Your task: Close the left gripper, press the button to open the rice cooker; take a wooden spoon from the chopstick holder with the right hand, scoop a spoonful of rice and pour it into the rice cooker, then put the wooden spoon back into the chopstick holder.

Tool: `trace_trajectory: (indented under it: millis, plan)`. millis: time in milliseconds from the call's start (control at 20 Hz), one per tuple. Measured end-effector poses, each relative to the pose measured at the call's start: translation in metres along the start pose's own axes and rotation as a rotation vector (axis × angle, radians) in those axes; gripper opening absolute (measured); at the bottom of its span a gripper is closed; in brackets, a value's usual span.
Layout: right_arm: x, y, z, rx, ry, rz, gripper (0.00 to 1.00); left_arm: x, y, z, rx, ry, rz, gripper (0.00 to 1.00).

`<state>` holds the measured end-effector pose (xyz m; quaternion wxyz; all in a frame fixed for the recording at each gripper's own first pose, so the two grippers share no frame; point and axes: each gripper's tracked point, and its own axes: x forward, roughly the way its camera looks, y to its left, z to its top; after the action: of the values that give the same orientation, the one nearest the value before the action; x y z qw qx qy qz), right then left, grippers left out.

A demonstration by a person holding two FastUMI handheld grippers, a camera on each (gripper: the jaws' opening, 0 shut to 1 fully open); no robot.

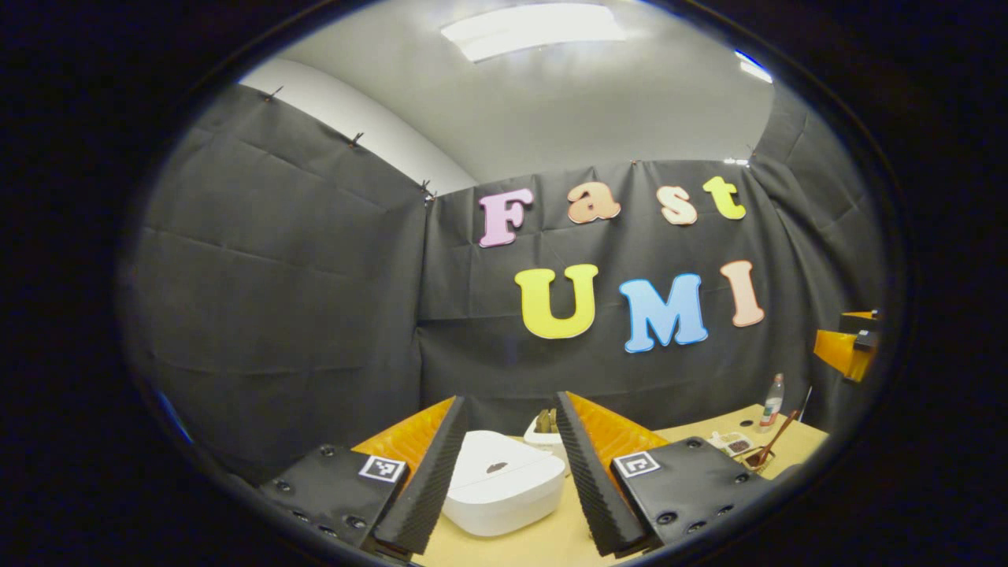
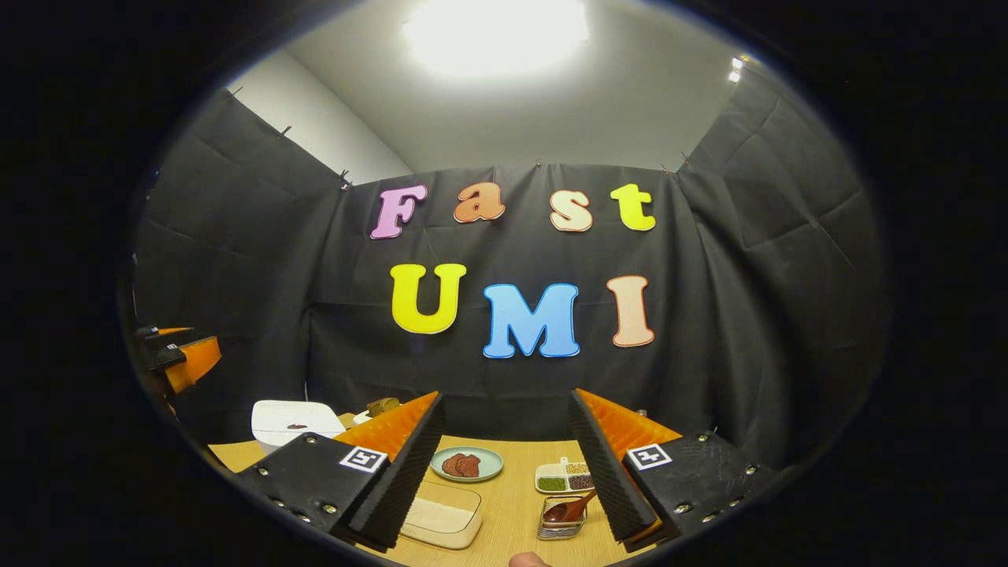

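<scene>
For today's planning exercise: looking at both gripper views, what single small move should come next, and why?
Probably close the left gripper. Its fingers stand wide apart above the white rice cooker, whose lid is down, and pressing the button likely calls for a closed tip. The right gripper hangs open over the table, the wooden spoon untouched in its holder.

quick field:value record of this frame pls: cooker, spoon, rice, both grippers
rice cooker: white, lid down, on the table
wooden spoon: in the chopstick holder, bowl end down, handle leaning
chopstick holder: clear, on the table near the right gripper
rice: in a shallow clear box, left of the holder
left gripper: open, cooker seen between its fingers, not touching
right gripper: open, holding nothing
</scene>
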<state>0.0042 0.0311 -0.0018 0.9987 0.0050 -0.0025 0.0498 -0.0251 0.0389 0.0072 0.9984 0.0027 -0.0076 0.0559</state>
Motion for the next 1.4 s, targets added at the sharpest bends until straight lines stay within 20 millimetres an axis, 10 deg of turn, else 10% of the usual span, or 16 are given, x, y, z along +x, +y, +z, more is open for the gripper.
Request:
trace_trajectory:
  millis: [300,350,550,1400]
  plan:
    - [-0.001,-0.001,0.000,-0.012,0.001,-0.017,0.95,0.005,0.000,0.007,0.004,-0.038,-0.024,0.49]
    - [-0.001,0.000,-0.001,-0.015,0.004,-0.019,0.95,0.006,-0.004,0.006,0.005,-0.032,-0.041,0.24]
    - [-0.002,0.004,-0.001,-0.021,0.004,-0.030,0.95,0.019,0.002,-0.012,0.005,-0.002,-0.050,0.10]
    - [-0.021,-0.016,-0.007,-0.075,0.037,-0.228,0.95,0.134,0.030,-0.098,-0.127,0.172,-0.133,0.09]
